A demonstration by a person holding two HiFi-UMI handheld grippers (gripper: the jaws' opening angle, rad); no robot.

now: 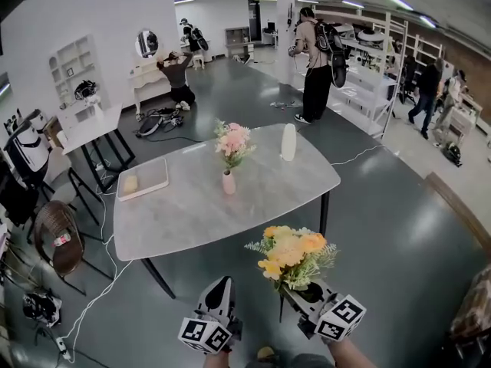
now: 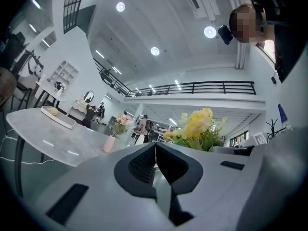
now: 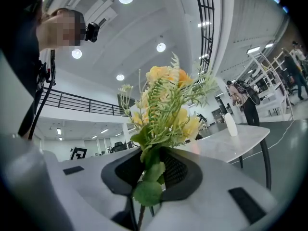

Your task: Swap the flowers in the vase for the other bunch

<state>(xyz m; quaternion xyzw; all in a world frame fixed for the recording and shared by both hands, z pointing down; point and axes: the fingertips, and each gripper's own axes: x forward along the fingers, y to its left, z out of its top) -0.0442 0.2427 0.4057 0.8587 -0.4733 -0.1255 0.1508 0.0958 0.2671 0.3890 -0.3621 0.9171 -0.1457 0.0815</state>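
Note:
A pink vase (image 1: 229,182) with pink flowers (image 1: 232,142) stands near the middle of the grey marble table (image 1: 192,213). My right gripper (image 1: 305,293) is shut on the stems of a yellow and orange bunch (image 1: 291,254), held upright short of the table's near edge. The right gripper view shows that yellow bunch (image 3: 163,105) rising from between the jaws. My left gripper (image 1: 219,290) is shut and empty, just left of the right one. In the left gripper view the pink vase (image 2: 109,144) sits ahead on the table and the yellow bunch (image 2: 199,129) is to the right.
A white tray (image 1: 142,180) with a yellow item lies on the table's left part, and a tall white bottle (image 1: 288,142) stands at its far right. A wicker chair (image 1: 60,236) is left of the table. People stand and crouch farther back.

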